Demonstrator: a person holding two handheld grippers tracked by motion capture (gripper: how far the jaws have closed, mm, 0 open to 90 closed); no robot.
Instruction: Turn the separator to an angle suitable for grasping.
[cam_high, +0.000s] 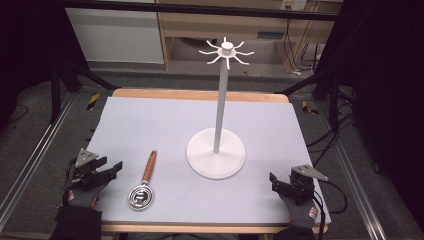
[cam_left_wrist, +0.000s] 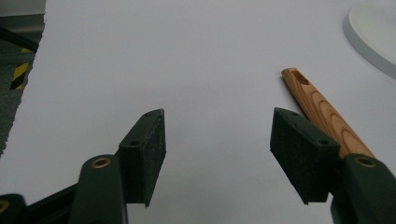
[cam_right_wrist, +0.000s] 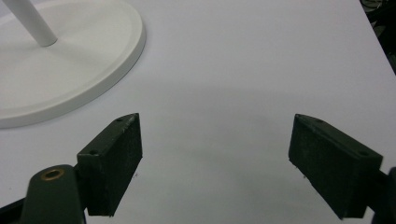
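Strainer (cam_high: 141, 194) with wooden handle lies on the desk (cam_high: 150, 125), bowl empty, beside the white stand (cam_high: 216, 152). Left claw (cam_high: 111, 170) apart, empty, near the handle. Right claw (cam_high: 278, 181) apart, empty.

In the left gripper view, the strainer's wooden handle (cam_left_wrist: 327, 119) disappears behind 1 jaw, bowl unseen.

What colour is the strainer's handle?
Reddish-brown wood grain on the strainer's handle, clearest in the left gripper view.
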